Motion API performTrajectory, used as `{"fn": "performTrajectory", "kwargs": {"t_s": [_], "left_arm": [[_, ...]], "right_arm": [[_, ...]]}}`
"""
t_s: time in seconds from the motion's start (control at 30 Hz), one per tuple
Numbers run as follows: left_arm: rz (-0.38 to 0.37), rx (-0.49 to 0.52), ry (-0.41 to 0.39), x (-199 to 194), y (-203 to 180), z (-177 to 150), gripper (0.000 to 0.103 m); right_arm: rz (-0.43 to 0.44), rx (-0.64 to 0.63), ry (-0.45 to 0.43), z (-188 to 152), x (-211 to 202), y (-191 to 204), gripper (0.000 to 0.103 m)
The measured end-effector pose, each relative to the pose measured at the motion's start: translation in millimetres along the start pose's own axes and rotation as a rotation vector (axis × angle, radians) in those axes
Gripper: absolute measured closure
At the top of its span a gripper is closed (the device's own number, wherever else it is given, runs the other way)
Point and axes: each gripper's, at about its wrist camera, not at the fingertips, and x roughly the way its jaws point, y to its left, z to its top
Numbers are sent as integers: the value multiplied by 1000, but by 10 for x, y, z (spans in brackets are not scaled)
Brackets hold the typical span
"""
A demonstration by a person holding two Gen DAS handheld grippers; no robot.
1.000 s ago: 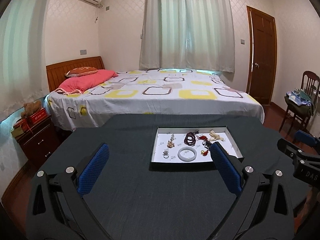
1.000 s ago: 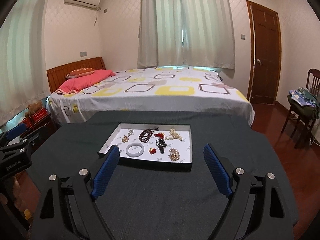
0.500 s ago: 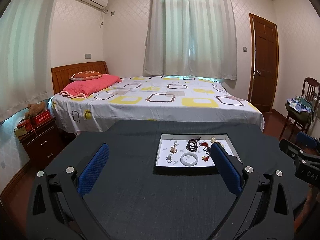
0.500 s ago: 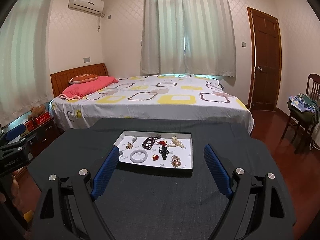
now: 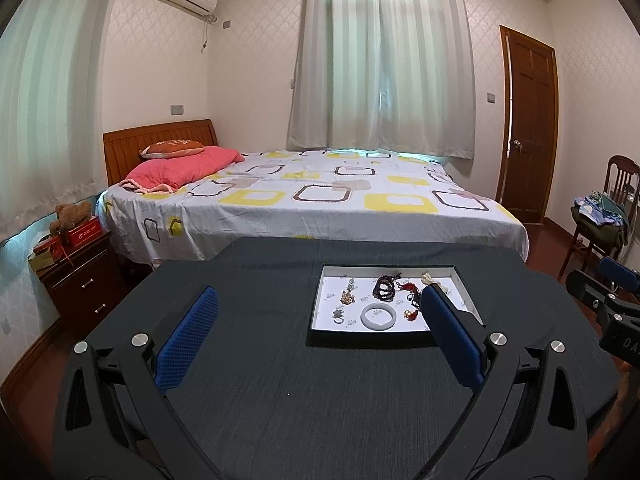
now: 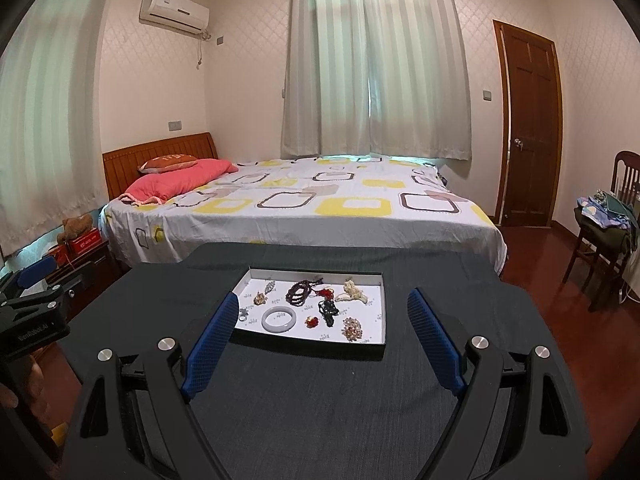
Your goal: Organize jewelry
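A shallow white-lined tray (image 5: 320, 300) (image 6: 382, 308) lies on the dark table and holds several loose jewelry pieces. Among them are a pale jade bangle (image 5: 378, 317) (image 6: 279, 319), a dark bead bracelet (image 5: 384, 287) (image 6: 300, 291), a red charm (image 6: 311, 322), a black tassel piece (image 6: 329, 311), a gold brooch (image 6: 352, 328) and a cream piece (image 6: 352, 290). My left gripper (image 5: 320, 304) is open and empty, above the table short of the tray. My right gripper (image 6: 324, 312) is open and empty, just short of the tray's near edge.
The dark cloth table (image 5: 280, 400) fills the foreground. Behind it stands a bed (image 5: 320, 200) with a pink pillow. A wooden nightstand (image 5: 80, 280) is at left, a chair with clothes (image 5: 600, 216) and a door (image 5: 528, 128) at right.
Both cameras have tilted up and drawn back a little, so the tray sits lower and smaller in both views. Both grippers stay open and empty.
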Motion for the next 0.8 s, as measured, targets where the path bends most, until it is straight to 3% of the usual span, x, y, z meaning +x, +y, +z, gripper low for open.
{"fn": "performTrajectory", "kwargs": {"t_s": [0.8], "left_arm": [[2,6,17,47,-17,-19,4]], "right_arm": [[7,-7,9,-17,-8,53,20]]}}
